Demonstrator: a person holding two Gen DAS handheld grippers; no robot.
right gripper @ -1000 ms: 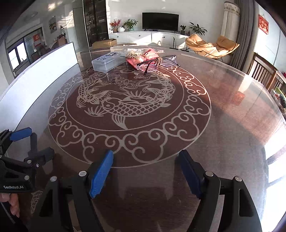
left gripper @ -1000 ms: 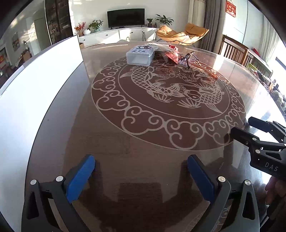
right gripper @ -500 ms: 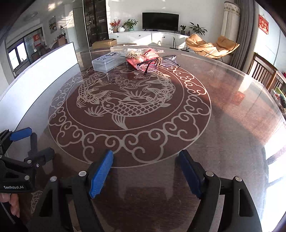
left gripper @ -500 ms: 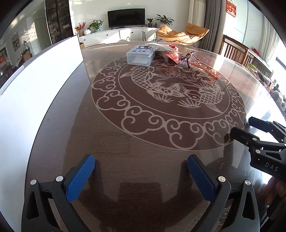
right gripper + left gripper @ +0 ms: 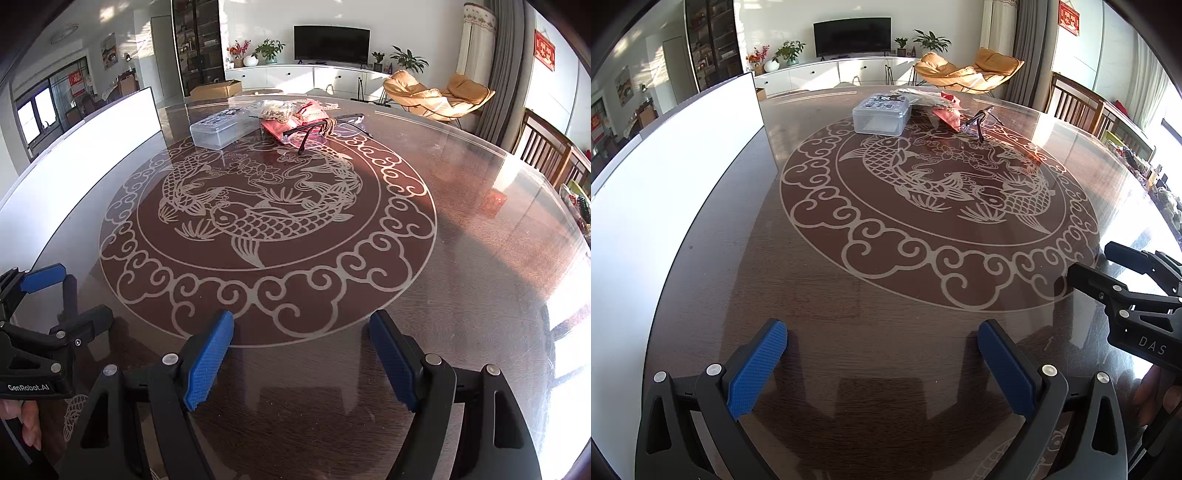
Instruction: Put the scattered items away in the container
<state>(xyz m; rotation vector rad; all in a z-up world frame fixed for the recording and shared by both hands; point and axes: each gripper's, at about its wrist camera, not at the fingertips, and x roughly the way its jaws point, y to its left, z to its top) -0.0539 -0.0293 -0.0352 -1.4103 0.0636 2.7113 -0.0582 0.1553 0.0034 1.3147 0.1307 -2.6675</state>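
Both grippers hover low over the near edge of a round table (image 5: 849, 302) with a glass top and a fish-and-cloud pattern.

Left gripper (image 5: 882, 363): jaws spread wide, blue pads facing each other, nothing between them. It fills the bottom of the left wrist view and appears again at the lower left of the right wrist view, with fingertips of the holding hand (image 5: 26, 424) visible beneath it.

Right gripper (image 5: 301, 360): jaws spread wide, nothing between them. It fills the bottom of the right wrist view and shows at the right edge of the left wrist view.

Task items — all at the far side of the table, upper centre of both views, well apart from both grippers:
- Clear box (image 5: 218, 129) with its lid on, left of the group.
- Red packet (image 5: 280, 127) just right of the box, a clear bag (image 5: 277, 109) resting behind it.
- Glasses (image 5: 325, 127) with dark temples, lying against the red packet on its right side.

A white board (image 5: 665, 177) stands along the left table edge.
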